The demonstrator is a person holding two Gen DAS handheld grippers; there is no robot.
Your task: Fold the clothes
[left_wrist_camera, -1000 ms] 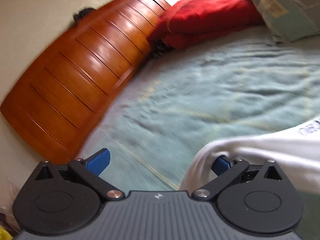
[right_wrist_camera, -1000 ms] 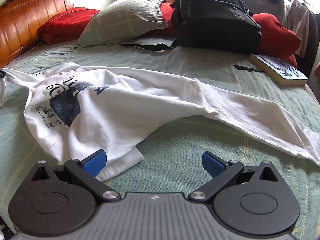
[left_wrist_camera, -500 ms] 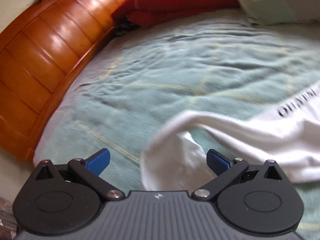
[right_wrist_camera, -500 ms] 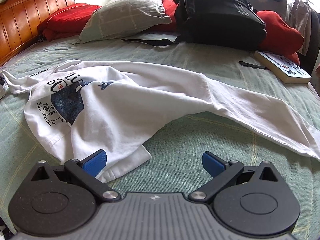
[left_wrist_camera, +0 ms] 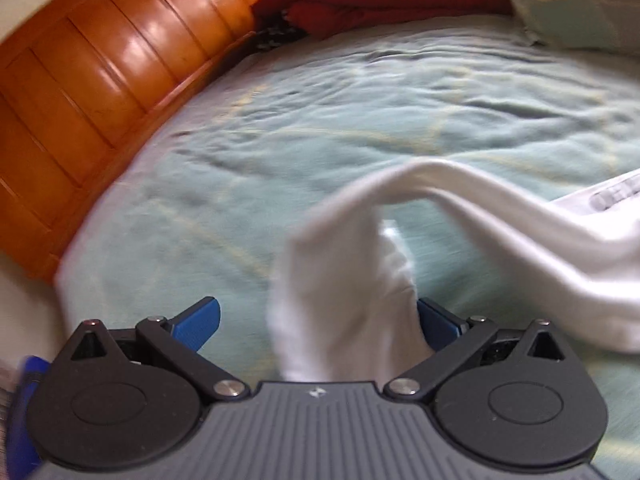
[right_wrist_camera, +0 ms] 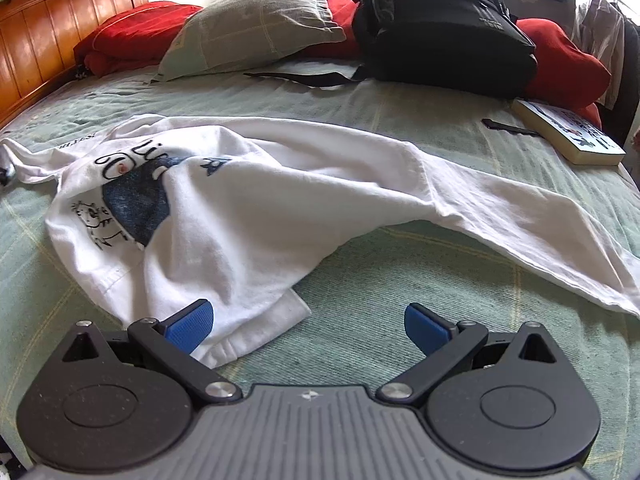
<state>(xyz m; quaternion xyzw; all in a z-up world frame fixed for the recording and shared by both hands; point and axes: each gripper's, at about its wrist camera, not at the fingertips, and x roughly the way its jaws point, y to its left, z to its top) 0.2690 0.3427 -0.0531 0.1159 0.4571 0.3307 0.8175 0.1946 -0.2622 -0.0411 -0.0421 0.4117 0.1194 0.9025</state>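
since a second ago the left gripper (left_wrist_camera: 316, 320) is closing in on the end of the white t-shirt (right_wrist_camera: 248, 208): the white cloth that was showing only beside its right finger is now rising between both fingers, humped up off the bed (left_wrist_camera: 360, 92), with motion blur over that view. the fingers are standing wide apart, released, with cloth draped between them and lying against the right pad; i am judging nothing is pinched. the right gripper (right_wrist_camera: 306, 322) is hardly shifting; its view is only sitting a little nearer the shirt's lower corner.

the shirt is lying crumpled and unfolded across the green bed cover, its long axis running left to right across the right gripper's view, the printed chest at the left, one long tail trailing off to the right edge. the right fingers are also spread and holding nothing; the left pad is overlapping the hem corner, the right pad is over bare cover. so each gripper is sitting at its own end of the garment, the left one nearer a hold.

around it: the wooden headboard (left_wrist_camera: 100, 60) to the left, a red blanket (right_wrist_camera: 132, 36), a pillow (right_wrist_camera: 256, 28), a black backpack (right_wrist_camera: 444, 28) and a book (right_wrist_camera: 568, 136) beyond, all well apart from the shirt and not blocking it.
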